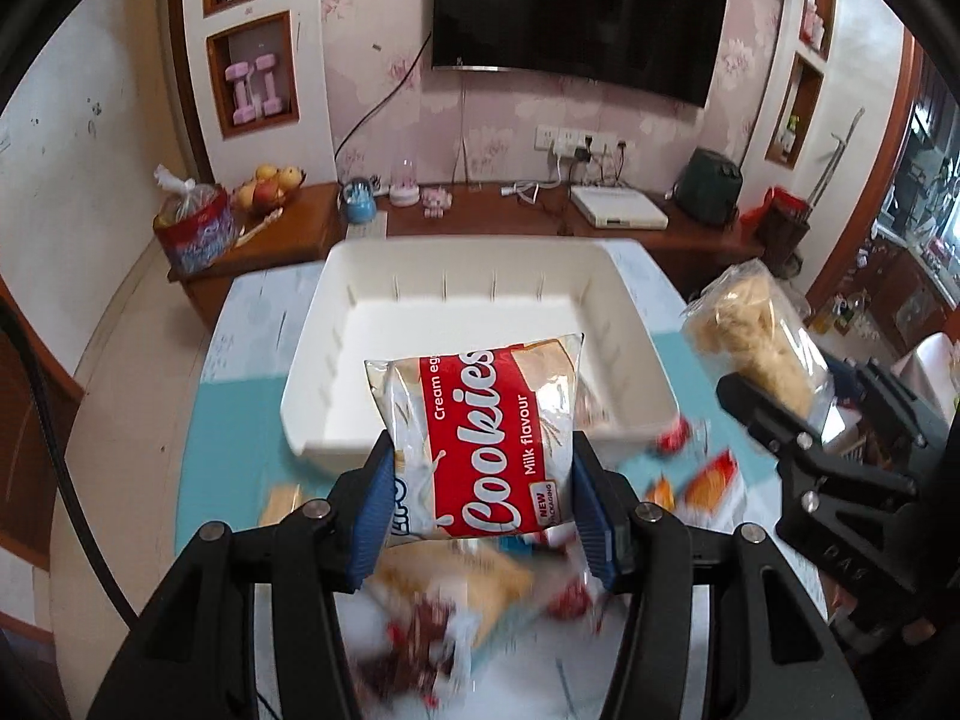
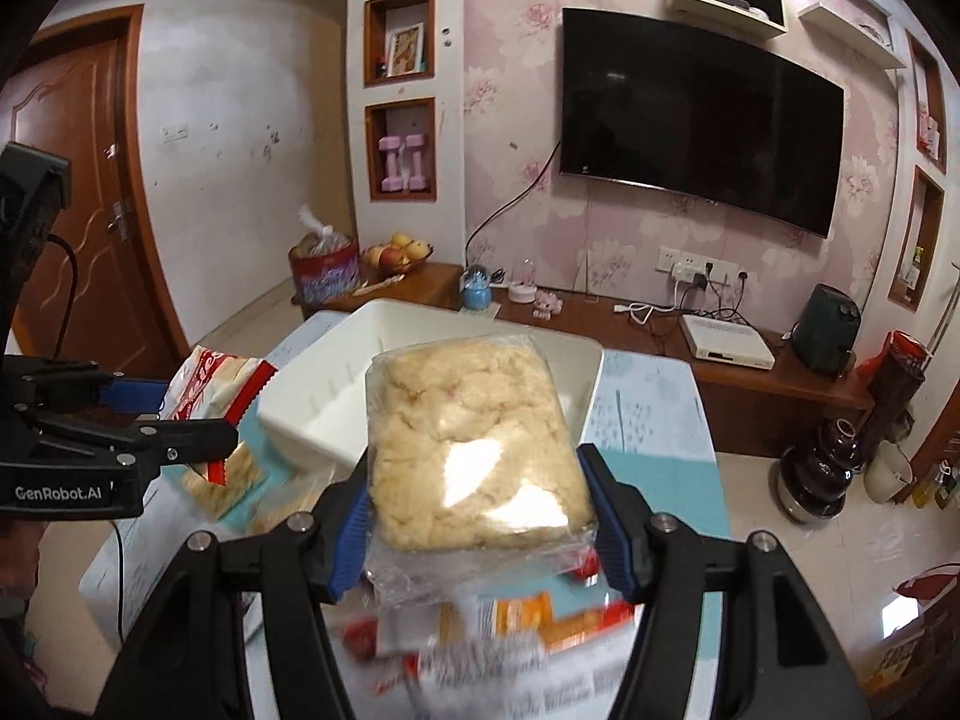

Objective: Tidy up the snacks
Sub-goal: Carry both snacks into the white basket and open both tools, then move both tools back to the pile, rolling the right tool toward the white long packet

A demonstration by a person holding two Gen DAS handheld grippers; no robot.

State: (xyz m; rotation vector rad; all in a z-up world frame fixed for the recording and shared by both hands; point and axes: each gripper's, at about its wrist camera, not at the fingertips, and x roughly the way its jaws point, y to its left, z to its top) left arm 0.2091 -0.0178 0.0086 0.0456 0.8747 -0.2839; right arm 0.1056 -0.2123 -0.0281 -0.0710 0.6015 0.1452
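The left hand-held gripper (image 1: 483,492) is clamping a red-and-white foil cookie packet (image 1: 480,438) by its sides. The right hand-held gripper (image 2: 480,516) is clamping a clear-wrapped pale crumbly snack (image 2: 474,444) likewise. Both are hanging clear of the bench (image 1: 240,420), with the empty white plastic bin (image 1: 360,276) just ahead, probably for dropping in.

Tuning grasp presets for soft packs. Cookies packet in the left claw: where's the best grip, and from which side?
As held now looks right: the left claw pinches the cookies packet across its width near the lower end, blue pads on the two long side edges. The pack is flat and pillow-soft, so coming at the narrow end, pads on the edges, probably holds it steadier than squeezing the puffy faces.
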